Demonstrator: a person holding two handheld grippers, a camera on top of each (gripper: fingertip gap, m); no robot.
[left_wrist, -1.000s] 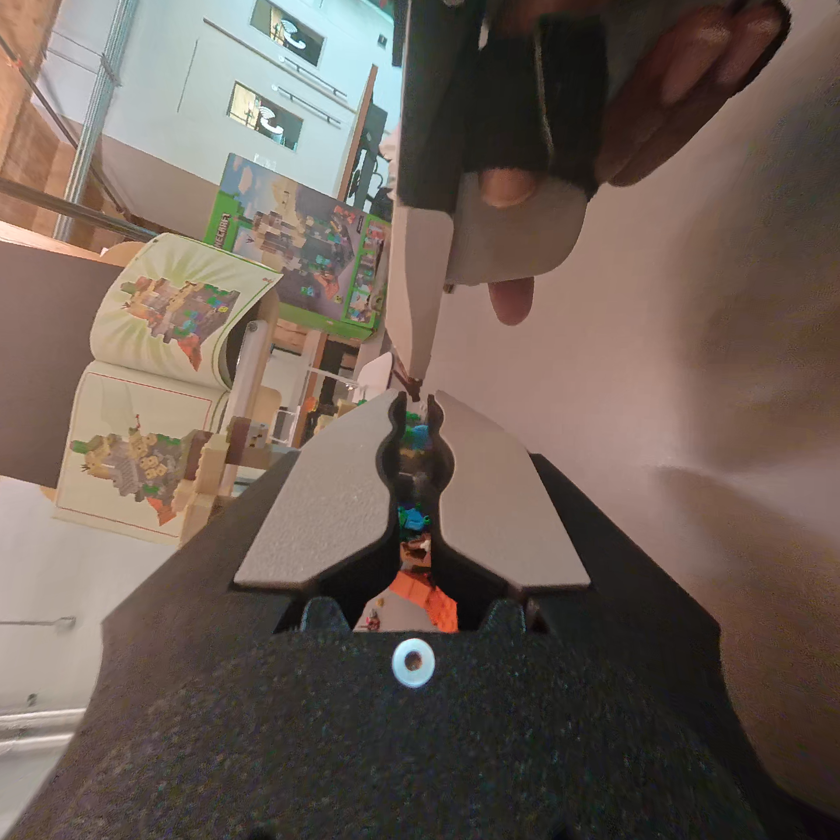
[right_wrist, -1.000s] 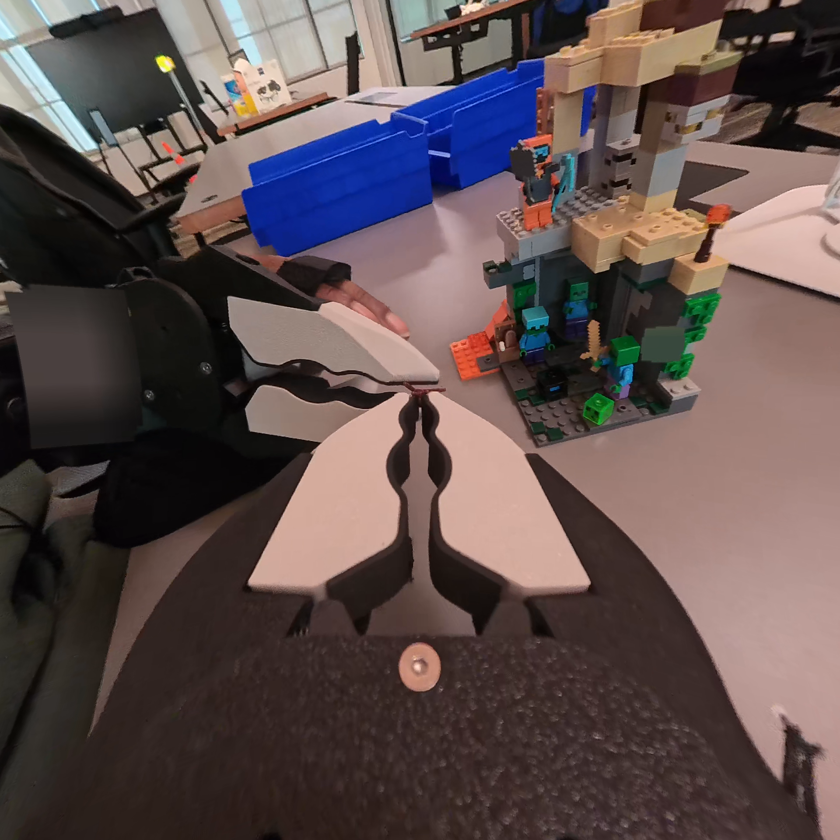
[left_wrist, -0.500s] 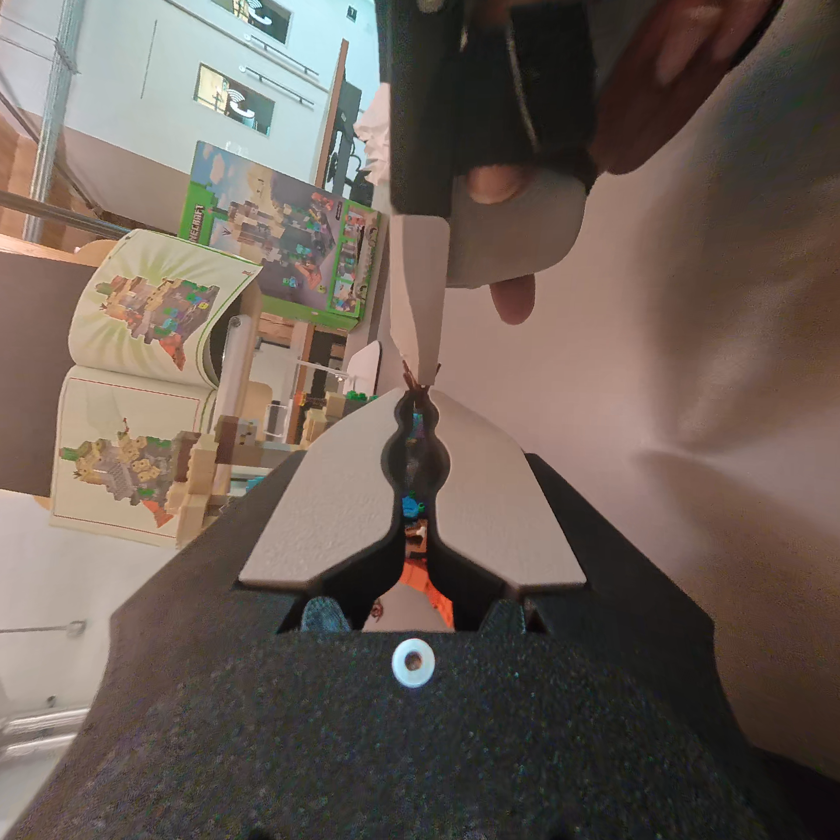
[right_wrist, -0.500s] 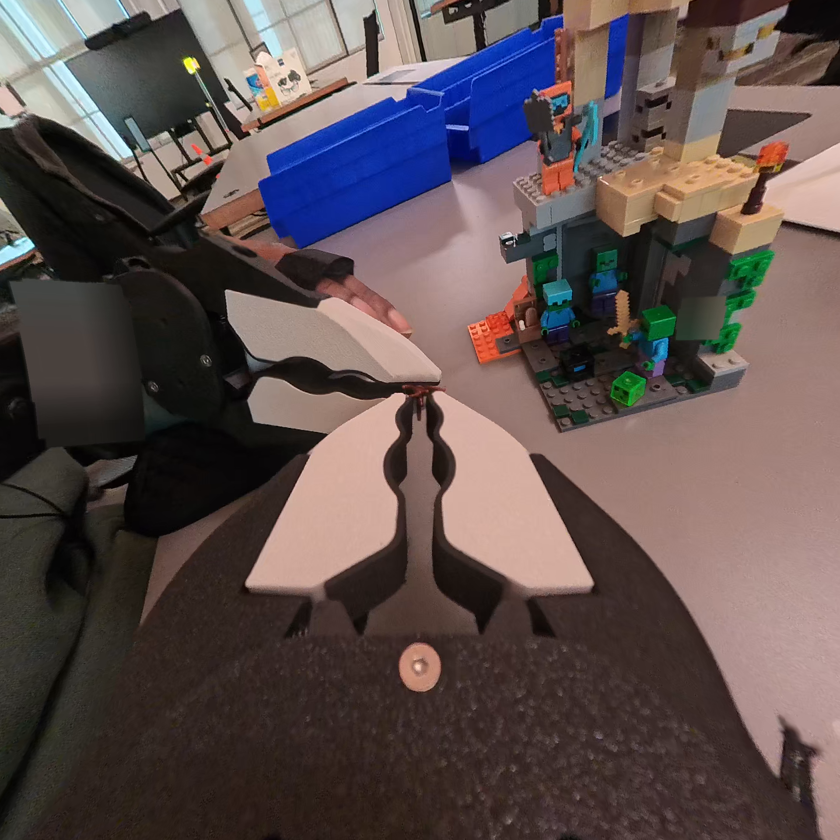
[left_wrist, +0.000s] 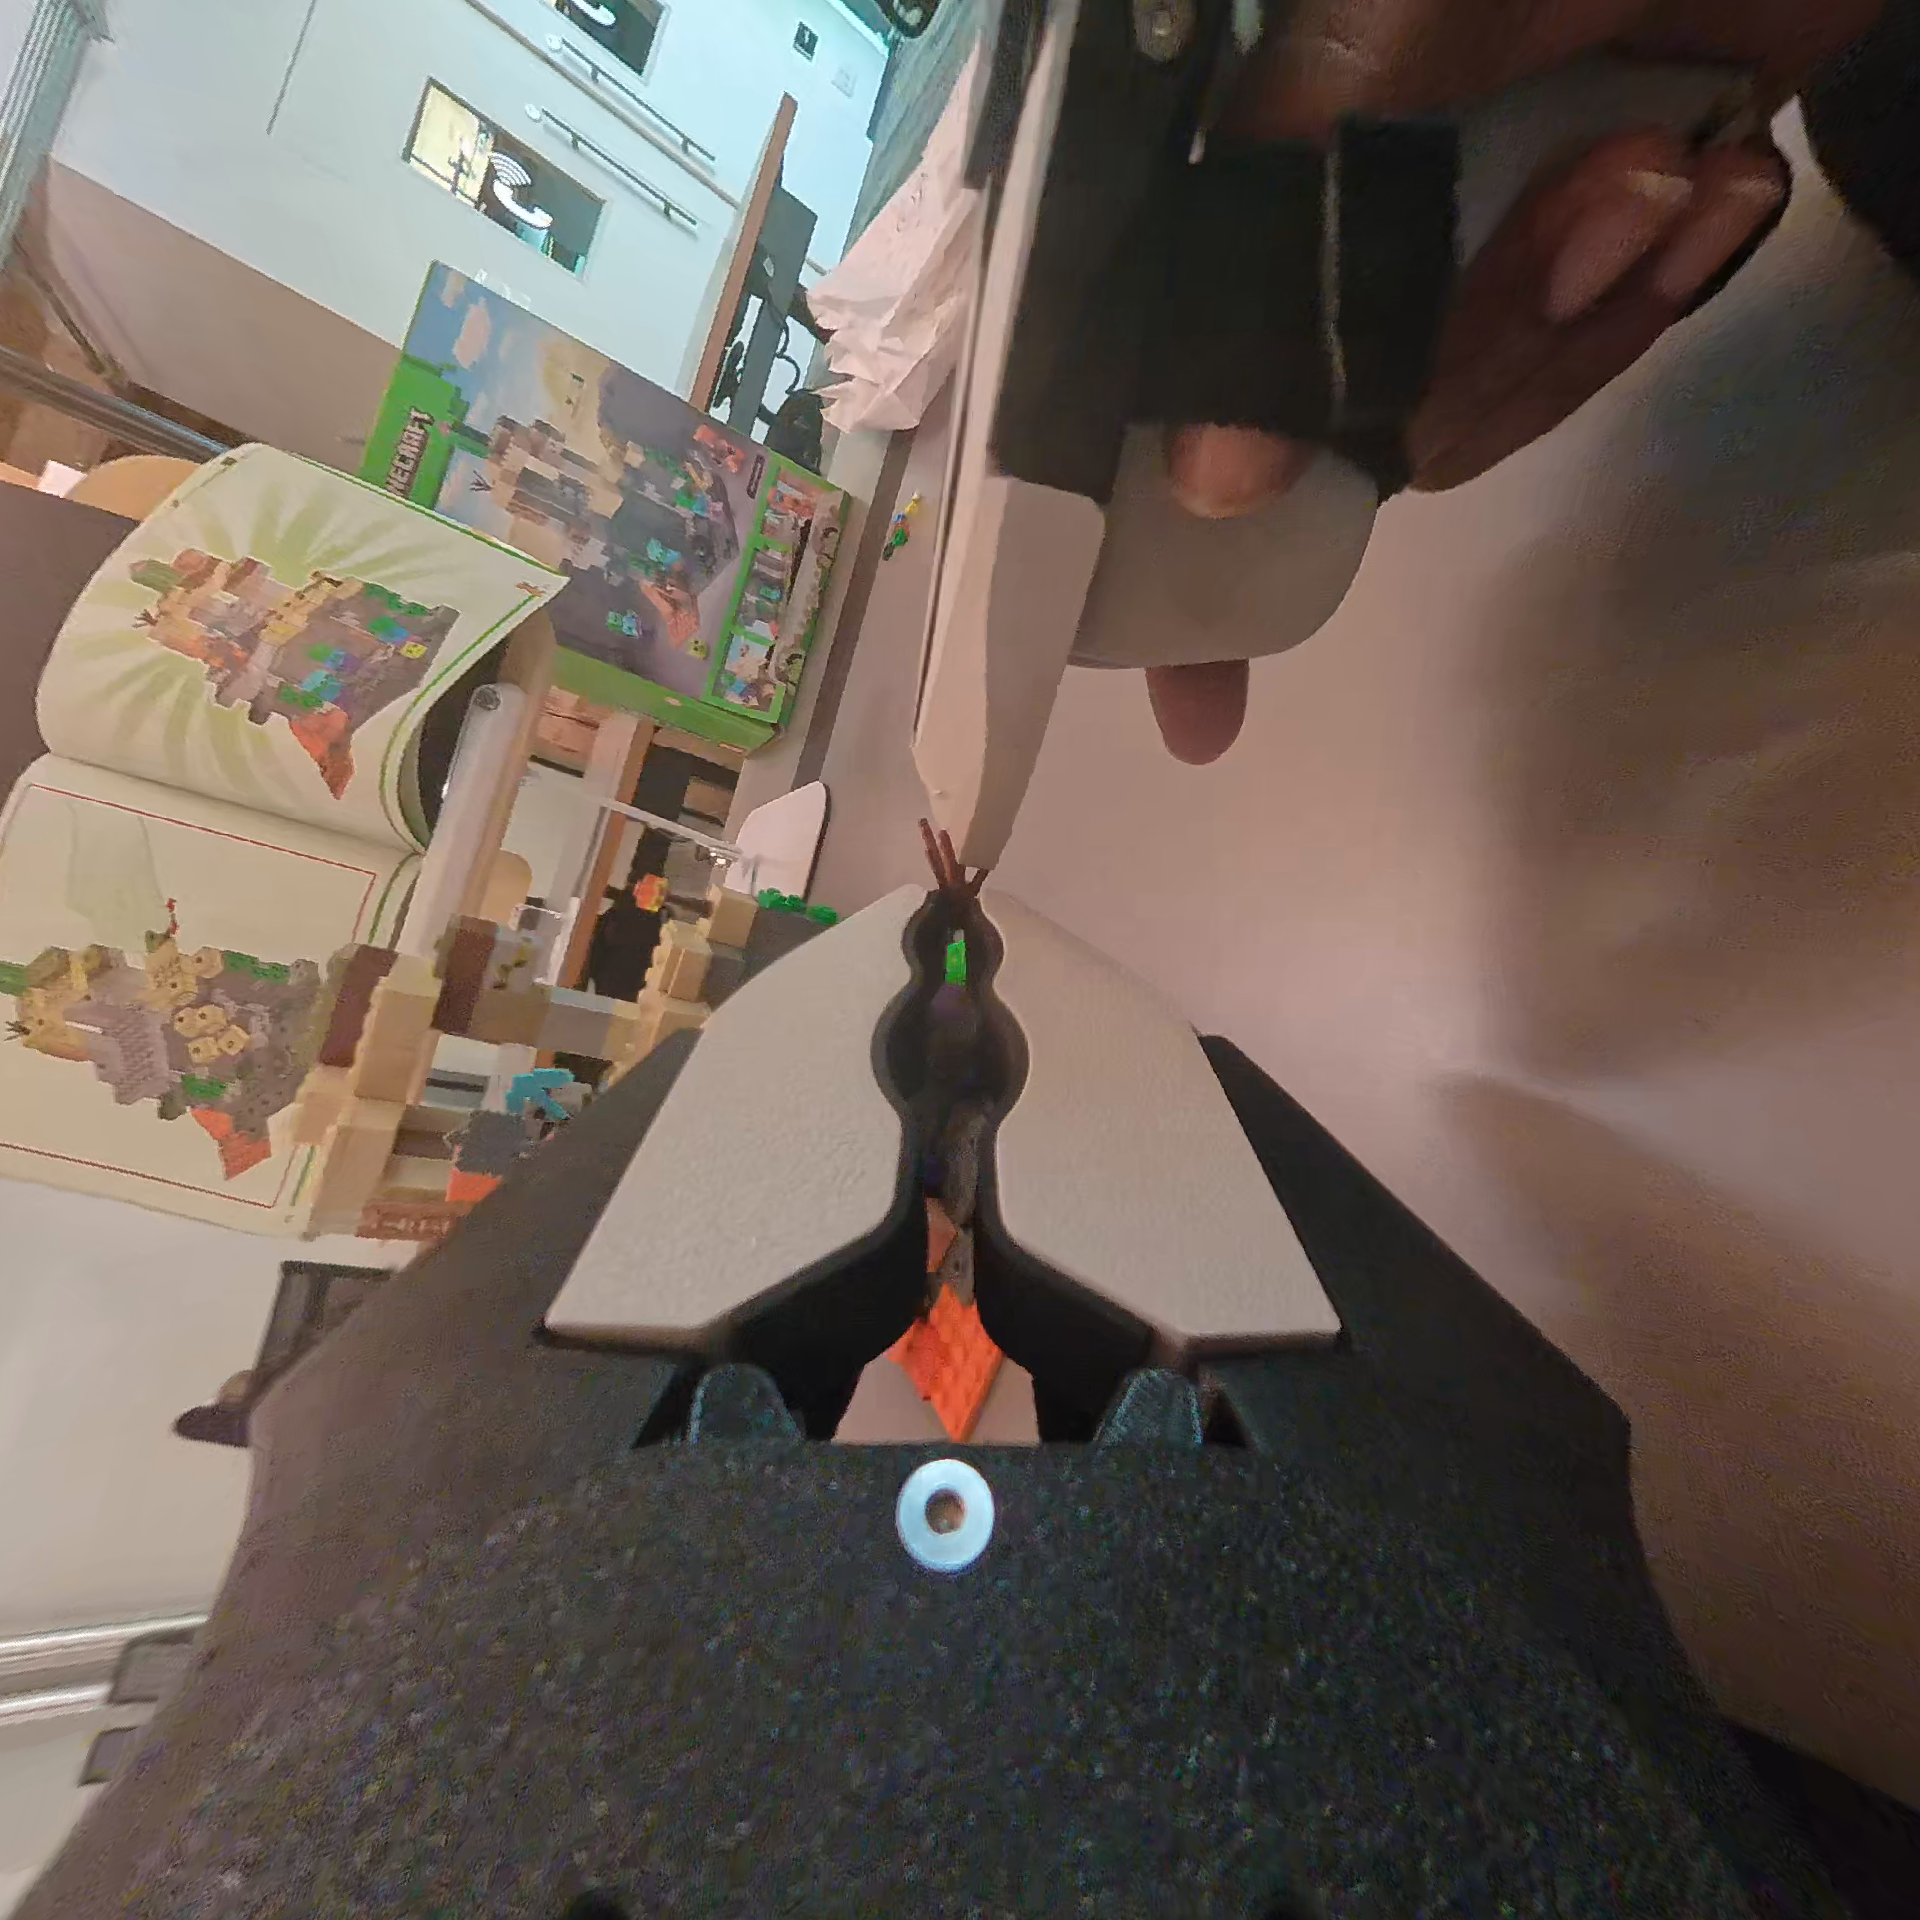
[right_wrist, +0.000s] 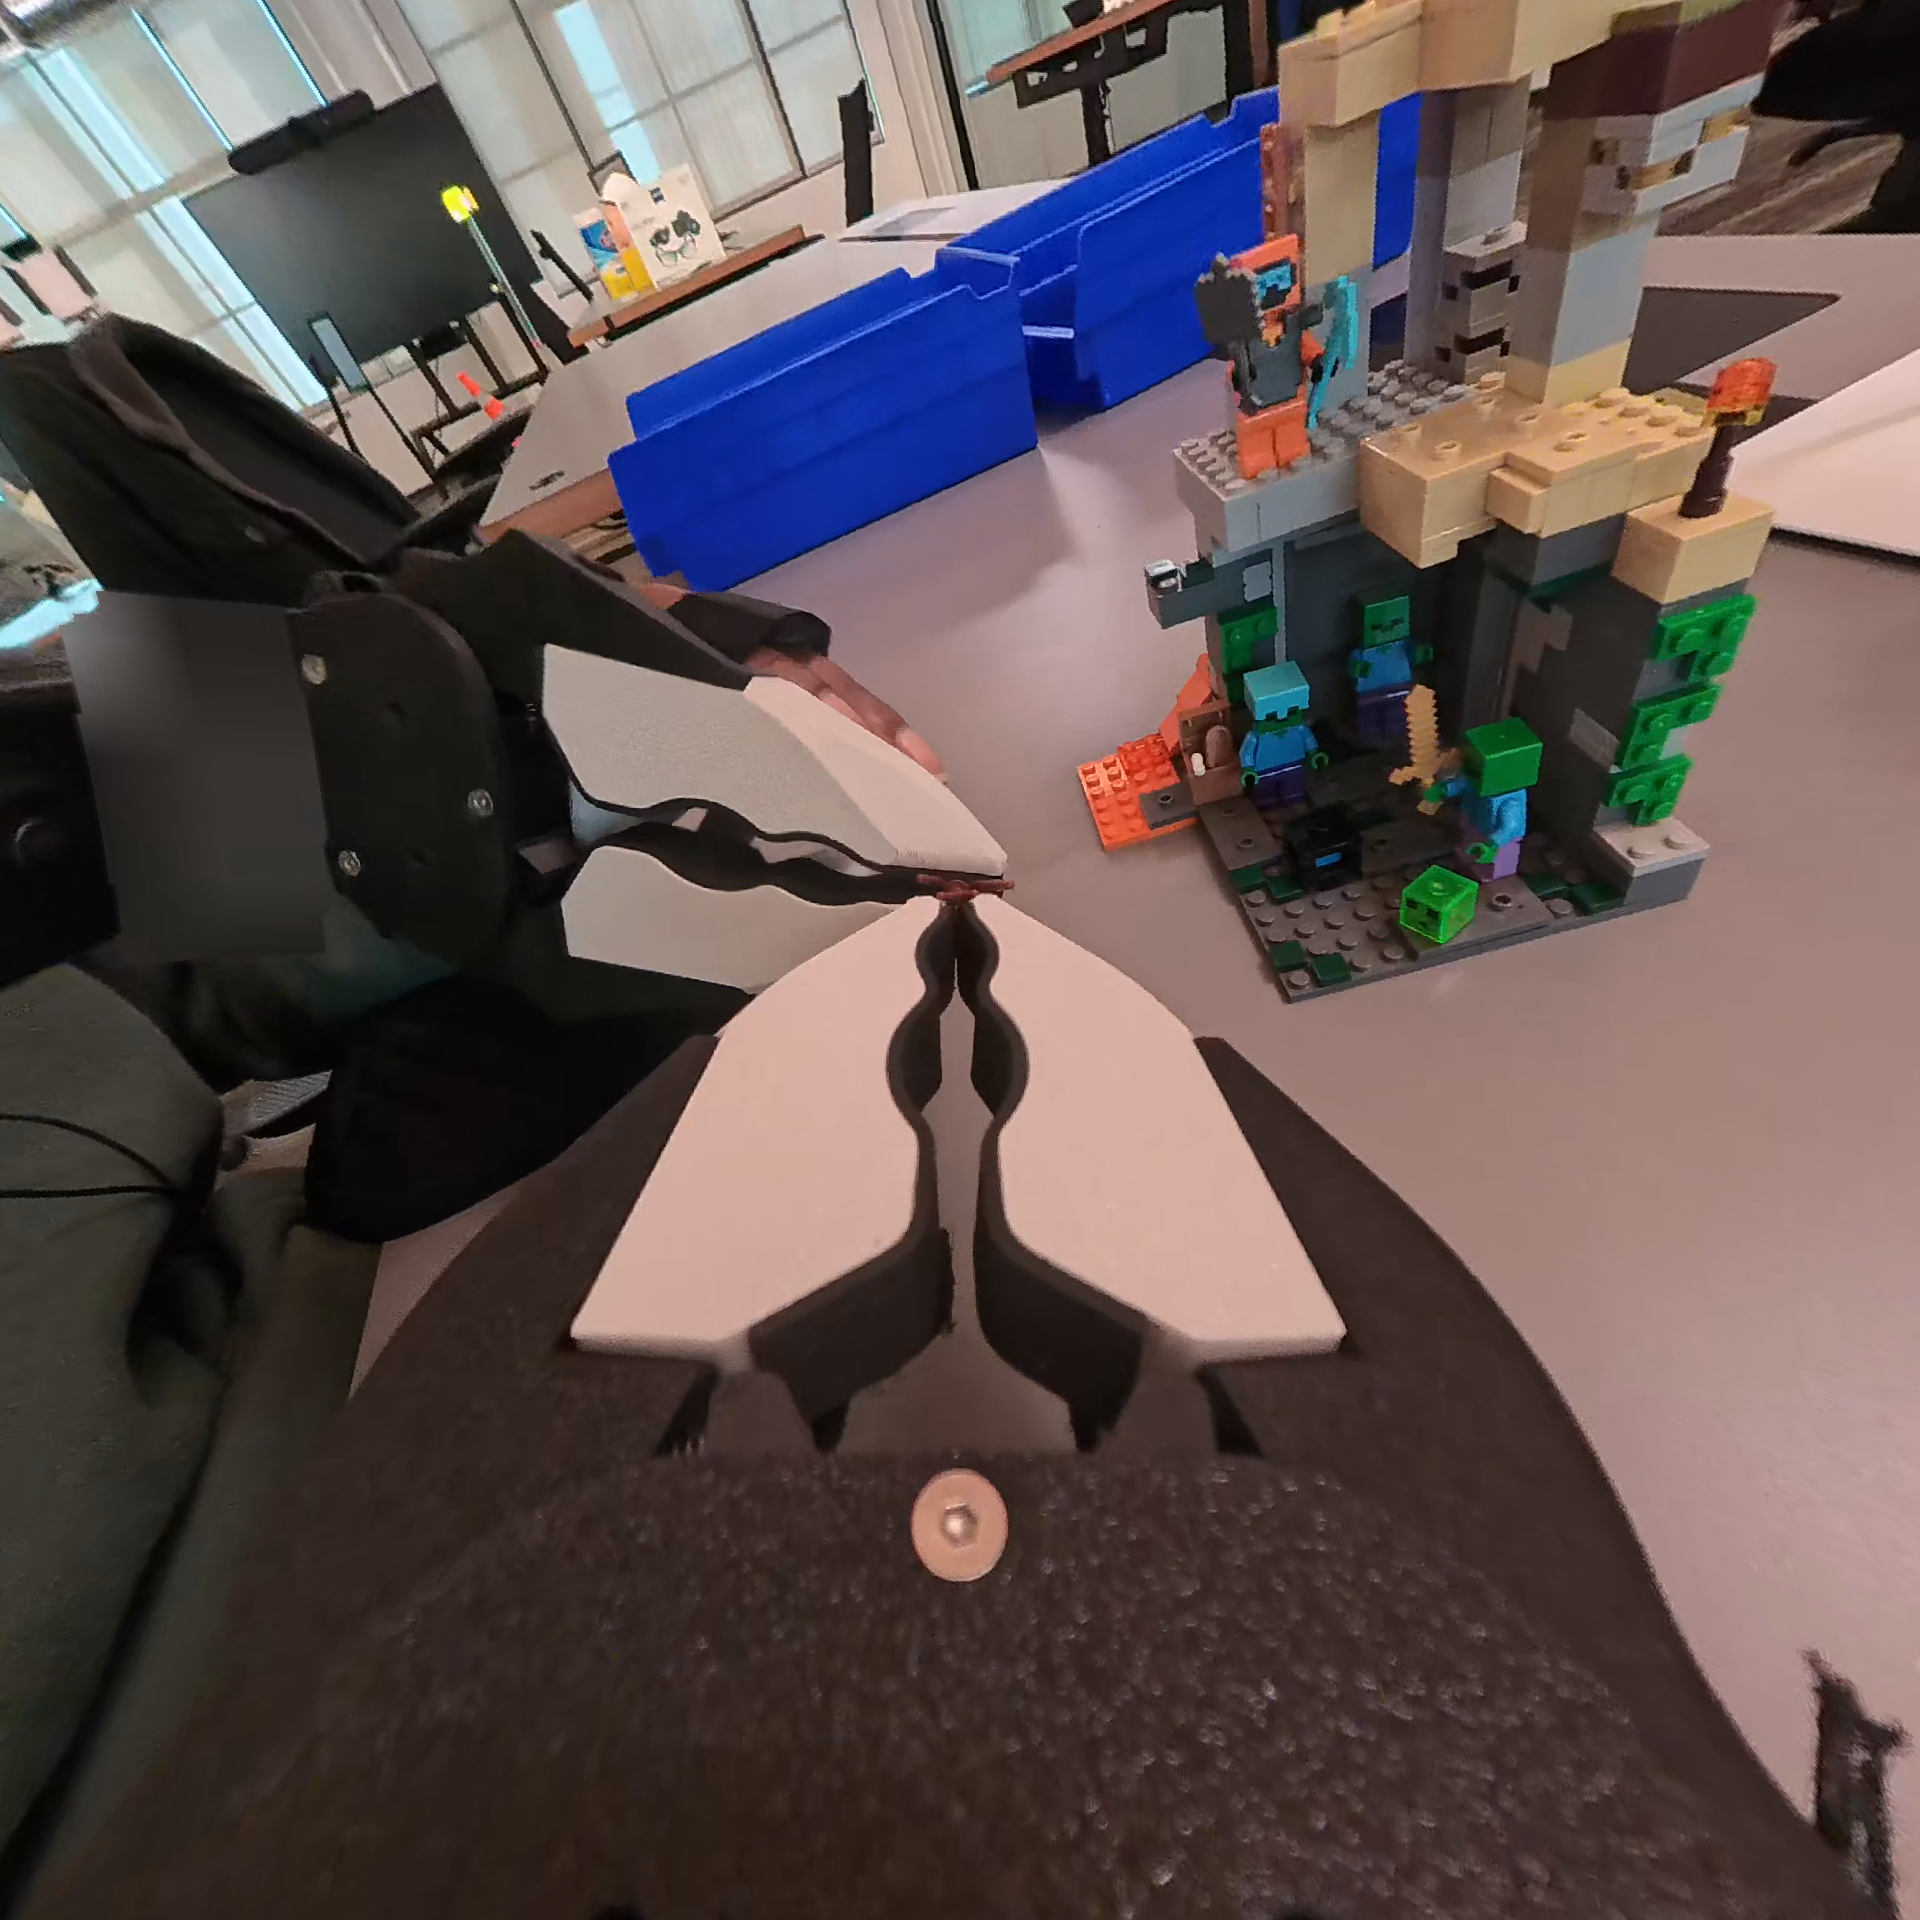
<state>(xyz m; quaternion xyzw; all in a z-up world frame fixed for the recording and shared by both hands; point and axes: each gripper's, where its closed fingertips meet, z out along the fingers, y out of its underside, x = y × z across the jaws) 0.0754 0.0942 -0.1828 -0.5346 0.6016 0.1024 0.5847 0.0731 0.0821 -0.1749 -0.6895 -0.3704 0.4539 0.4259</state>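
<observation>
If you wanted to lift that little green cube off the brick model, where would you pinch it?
Probably by its two opposite side faces, coming straight down from above. The green cube sits alone on the model's open grey front plate, its flat sides clear, while the walls behind would likely block a level approach from the back.

Both grippers meet tip to tip over the table (right_wrist: 1351, 1195), a small twig-like piece (right_wrist: 961, 888) pinched between them; left gripper (right_wrist: 977, 873) comes in from the left, right gripper (right_wrist: 956, 920) from the near side, each closed on the piece; brick model (right_wrist: 1455, 644) stands on the table ahead and to the right, well apart; storage bins (right_wrist: 831, 457) behind it; open booklet (left_wrist: 208, 831) and set box (left_wrist: 623, 551) stand beyond the model in the left wrist view.
</observation>
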